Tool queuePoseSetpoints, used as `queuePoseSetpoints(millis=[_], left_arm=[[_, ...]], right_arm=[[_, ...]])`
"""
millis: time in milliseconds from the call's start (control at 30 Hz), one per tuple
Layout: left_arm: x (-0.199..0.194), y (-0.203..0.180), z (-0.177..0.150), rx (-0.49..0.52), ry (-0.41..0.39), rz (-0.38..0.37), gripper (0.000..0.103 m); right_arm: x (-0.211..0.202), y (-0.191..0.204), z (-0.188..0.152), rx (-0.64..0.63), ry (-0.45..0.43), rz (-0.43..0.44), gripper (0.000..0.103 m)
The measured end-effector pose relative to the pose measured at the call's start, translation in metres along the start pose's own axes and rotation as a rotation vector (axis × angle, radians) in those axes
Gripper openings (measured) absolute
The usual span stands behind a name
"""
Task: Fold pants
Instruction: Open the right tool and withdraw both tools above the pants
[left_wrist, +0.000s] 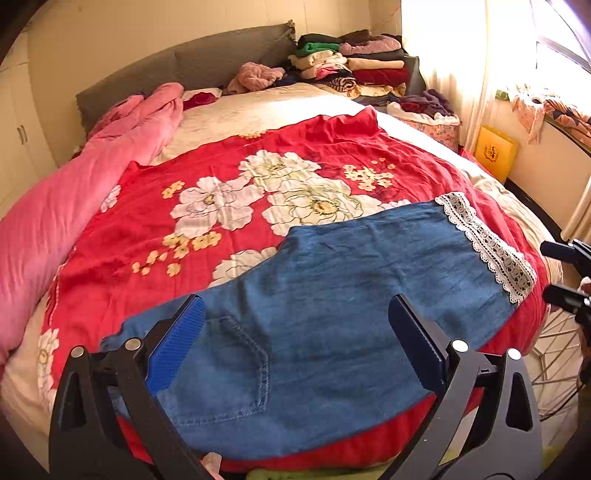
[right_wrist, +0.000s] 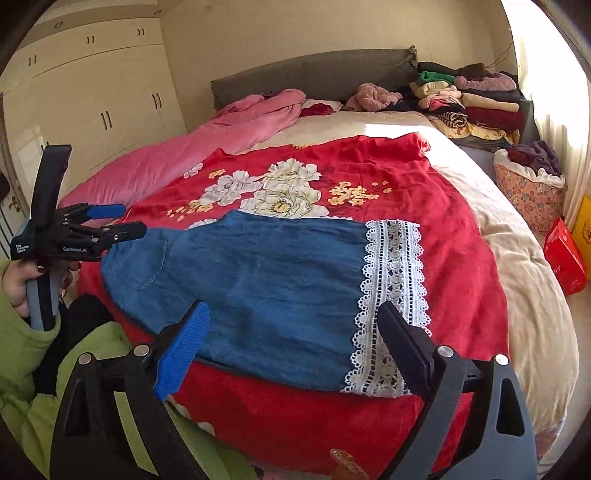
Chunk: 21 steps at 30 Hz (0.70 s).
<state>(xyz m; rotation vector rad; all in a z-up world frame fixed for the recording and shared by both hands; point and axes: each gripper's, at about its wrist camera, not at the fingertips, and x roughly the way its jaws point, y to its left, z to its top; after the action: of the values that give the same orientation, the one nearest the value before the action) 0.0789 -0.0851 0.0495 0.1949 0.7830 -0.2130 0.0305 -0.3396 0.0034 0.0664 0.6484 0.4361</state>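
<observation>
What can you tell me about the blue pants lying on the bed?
The blue pants look like soft denim, with a white lace band along the leg hem and a stitched back pocket. They lie flat, folded leg over leg, on the red floral blanket. Neither open gripper, left or right, touches them.

Pants' (left_wrist: 332, 295) waist end behind the left hand-held gripper (left_wrist: 295, 332) (frame-cropped below).

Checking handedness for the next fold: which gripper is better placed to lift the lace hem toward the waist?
Probably the right gripper: its open jaws hover over the lace hem; the open left gripper sits over the pocket end of the pants.
</observation>
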Motion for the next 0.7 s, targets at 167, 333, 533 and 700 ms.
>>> queuePoseSetpoints(millis=[167,333,533,700], left_arm=[[0.026,-0.018,0.012,0.036,0.035,-0.045,0.093],[0.058,-0.042,0.010,0.095,0.091,-0.091,0.093],[0.100,-0.054,-0.009,0.131,0.196,-0.085,0.093],[0.118,-0.057,-0.025,0.145,0.228,-0.086,0.093]], right_arm=[[0.014,0.004,-0.001,-0.003,0.026,-0.002,0.091],[0.036,-0.004,-0.008,0.013,0.096,-0.039,0.091],[0.072,-0.024,-0.027,0.085,0.253,-0.107,0.091],[0.080,-0.017,-0.031,0.040,0.264,-0.143,0.093]])
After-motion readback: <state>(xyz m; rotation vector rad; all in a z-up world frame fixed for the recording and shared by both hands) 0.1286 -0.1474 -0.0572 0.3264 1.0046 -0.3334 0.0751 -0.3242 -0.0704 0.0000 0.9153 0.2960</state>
